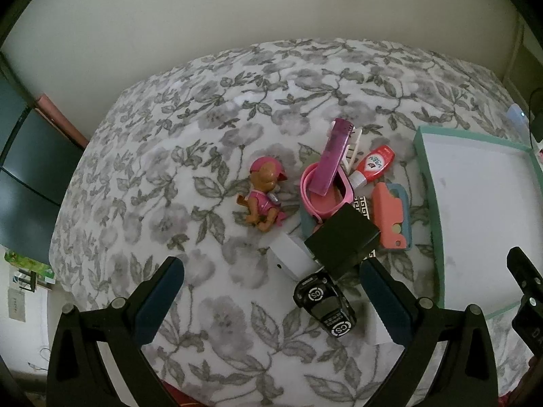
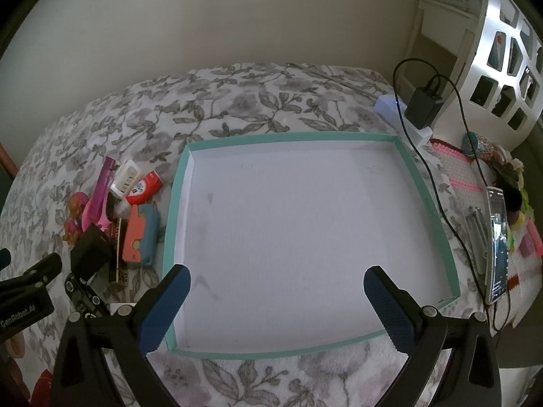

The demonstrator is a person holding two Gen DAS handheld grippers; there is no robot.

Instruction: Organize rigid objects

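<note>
A pile of small objects lies on the floral bedspread: a pink-dressed toy puppy, a pink bowl with a purple stick across it, a red tube, a coral case, a black box and a black toy car. A teal-rimmed white tray lies to the right, nothing in it. My left gripper is open above the bed, near the car. My right gripper is open over the tray's near part. The pile shows left in the right wrist view, with the black box.
A phone, a black charger with cables and colourful items lie right of the tray. A white shelf unit stands at the far right. A wall runs behind the bed. Dark furniture stands at the left.
</note>
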